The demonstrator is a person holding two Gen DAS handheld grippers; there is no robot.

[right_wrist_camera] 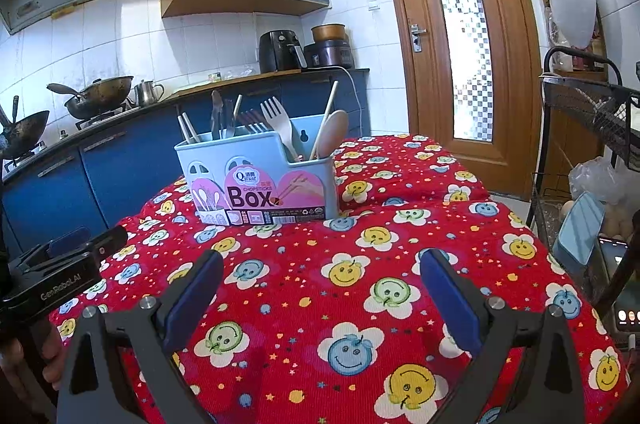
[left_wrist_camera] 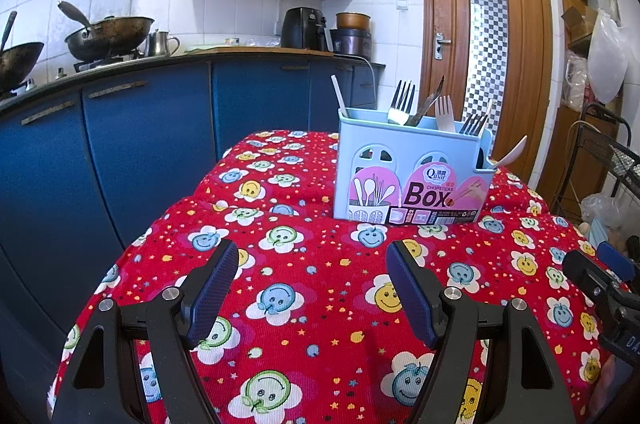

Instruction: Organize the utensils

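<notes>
A light blue chopsticks box [left_wrist_camera: 408, 176] stands upright on the red smiley-face tablecloth [left_wrist_camera: 312, 264]. It holds metal forks [left_wrist_camera: 402, 100], a pale plastic fork [left_wrist_camera: 445, 114] and a white spoon [left_wrist_camera: 512, 154] leaning out at its right. In the right wrist view the box [right_wrist_camera: 260, 180] holds chopsticks [right_wrist_camera: 188, 130], a pale fork [right_wrist_camera: 278, 120] and a wooden spoon [right_wrist_camera: 332, 134]. My left gripper [left_wrist_camera: 312, 260] is open and empty, well short of the box. My right gripper [right_wrist_camera: 320, 270] is open and empty, in front of and right of the box.
Blue kitchen cabinets [left_wrist_camera: 140, 144] with woks [left_wrist_camera: 108, 36] run behind and left of the table. A wooden door [left_wrist_camera: 484, 44] is at the back right. A black wire rack [right_wrist_camera: 592, 128] with bags stands right of the table.
</notes>
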